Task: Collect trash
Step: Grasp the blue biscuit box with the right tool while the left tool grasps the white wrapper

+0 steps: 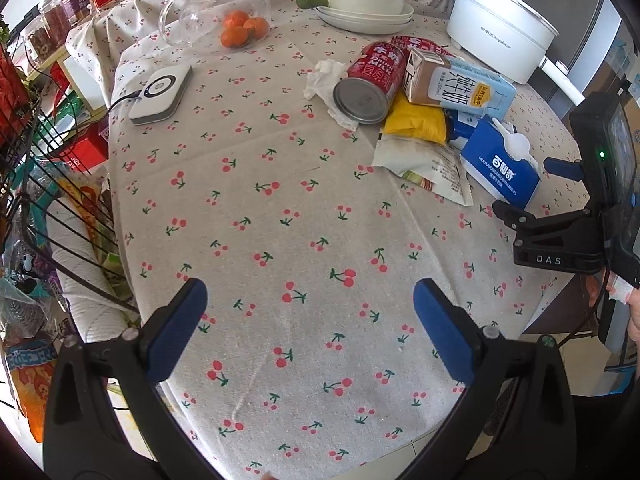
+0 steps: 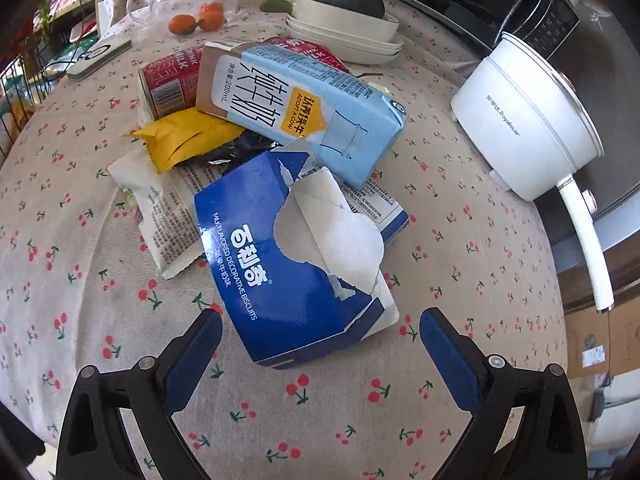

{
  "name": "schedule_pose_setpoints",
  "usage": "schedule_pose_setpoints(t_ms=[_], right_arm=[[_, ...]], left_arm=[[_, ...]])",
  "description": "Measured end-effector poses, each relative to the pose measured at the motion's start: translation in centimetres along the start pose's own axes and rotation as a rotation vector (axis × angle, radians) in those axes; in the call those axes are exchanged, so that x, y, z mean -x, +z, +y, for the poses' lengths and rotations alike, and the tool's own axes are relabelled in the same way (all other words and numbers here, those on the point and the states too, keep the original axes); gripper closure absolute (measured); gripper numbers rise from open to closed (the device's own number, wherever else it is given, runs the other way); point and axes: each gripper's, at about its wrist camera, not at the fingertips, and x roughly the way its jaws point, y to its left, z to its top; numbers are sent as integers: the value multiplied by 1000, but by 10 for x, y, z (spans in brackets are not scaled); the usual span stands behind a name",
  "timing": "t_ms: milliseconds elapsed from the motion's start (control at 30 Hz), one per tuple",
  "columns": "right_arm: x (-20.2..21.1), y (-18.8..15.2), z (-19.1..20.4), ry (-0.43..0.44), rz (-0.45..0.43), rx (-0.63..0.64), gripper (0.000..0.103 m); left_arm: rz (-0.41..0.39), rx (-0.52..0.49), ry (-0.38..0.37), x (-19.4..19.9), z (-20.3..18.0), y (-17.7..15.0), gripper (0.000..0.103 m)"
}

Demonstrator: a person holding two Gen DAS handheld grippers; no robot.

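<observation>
A heap of trash lies on the cherry-print tablecloth [image 1: 280,208]. It holds a torn blue biscuit box [image 2: 280,264], a light-blue milk carton [image 2: 304,108], a red can [image 1: 372,80] on its side, a yellow wrapper [image 1: 416,120], a white wrapper [image 1: 424,168] and a crumpled tissue [image 1: 324,76]. My right gripper [image 2: 320,320] is open just above the near end of the biscuit box, its pads clear of it. In the left wrist view the right gripper [image 1: 532,188] sits beside the biscuit box [image 1: 500,168]. My left gripper [image 1: 310,292] is open over bare cloth, well short of the heap.
A white electric pot [image 2: 528,120] with a long handle stands right of the heap. Behind are stacked white bowls [image 1: 364,16] with a green squash, a glass jug [image 1: 216,12] with oranges, and a white corded device [image 1: 160,92]. A black wire rack [image 1: 48,200] stands off the table's left edge.
</observation>
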Motion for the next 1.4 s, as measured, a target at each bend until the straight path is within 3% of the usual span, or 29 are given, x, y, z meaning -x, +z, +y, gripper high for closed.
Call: schedule_pose_setpoints(t_ms=[133, 200, 367, 833, 1167, 1300, 1400], right_arm=[[0, 2, -2, 33, -20, -10, 6], [2, 2, -3, 65, -25, -10, 21], [11, -3, -3, 97, -23, -15, 28], [66, -46, -57, 259, -3, -197, 30], [63, -85, -118, 246, 43, -364, 30], [62, -96, -135, 257, 52, -422, 30], [63, -102, -143, 259, 53, -443, 30]], left_arm=[[8, -1, 6, -4, 0, 0, 1], [11, 0, 6, -5, -1, 1, 1], [10, 1, 0, -4, -6, 1, 1], [-38, 41, -99, -8, -23, 11, 1], [-33, -29, -59, -23, -54, 31, 1], [-23, 51, -139, -33, -60, 40, 1], [-40, 31, -151, -40, -74, 46, 1]])
